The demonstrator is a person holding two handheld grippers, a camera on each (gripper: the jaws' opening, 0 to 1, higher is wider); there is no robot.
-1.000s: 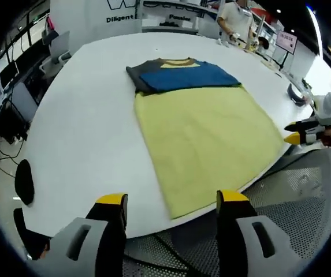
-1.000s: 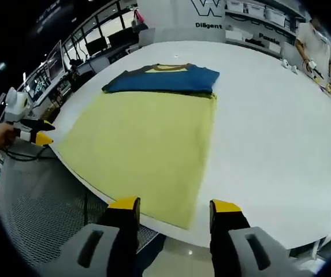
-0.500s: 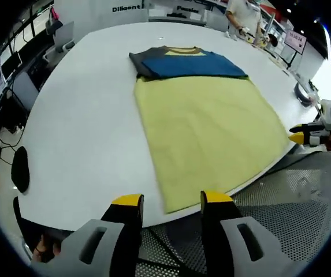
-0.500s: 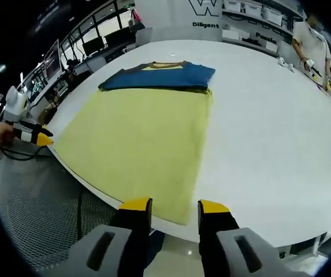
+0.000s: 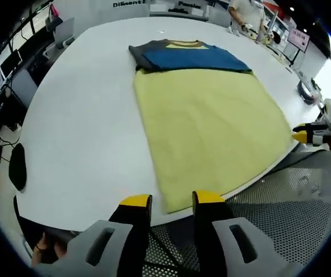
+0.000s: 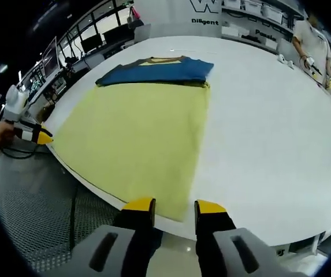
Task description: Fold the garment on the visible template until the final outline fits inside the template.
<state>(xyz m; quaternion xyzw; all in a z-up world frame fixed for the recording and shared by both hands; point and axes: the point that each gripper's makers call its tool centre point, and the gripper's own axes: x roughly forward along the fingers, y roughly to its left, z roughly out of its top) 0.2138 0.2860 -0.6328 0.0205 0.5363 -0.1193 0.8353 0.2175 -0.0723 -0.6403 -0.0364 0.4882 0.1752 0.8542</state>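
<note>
Softly draped, the limp, light shirt (image 5: pixel 203 109) needs pinching at its near corners; your left gripper (image 5: pixel 173 200) and right gripper (image 6: pixel 174 206) hover slightly parted, empty.

Folded blue garment (image 5: pixel 191 57) lies flat at yellow template's (image 5: pixel 208 130) far edge

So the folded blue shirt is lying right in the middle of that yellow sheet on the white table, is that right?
Not quite. The folded blue shirt lies at the far end of the yellow sheet, not in its middle, as the left gripper view shows. The rest holds: it is folded, on the white table.
</note>
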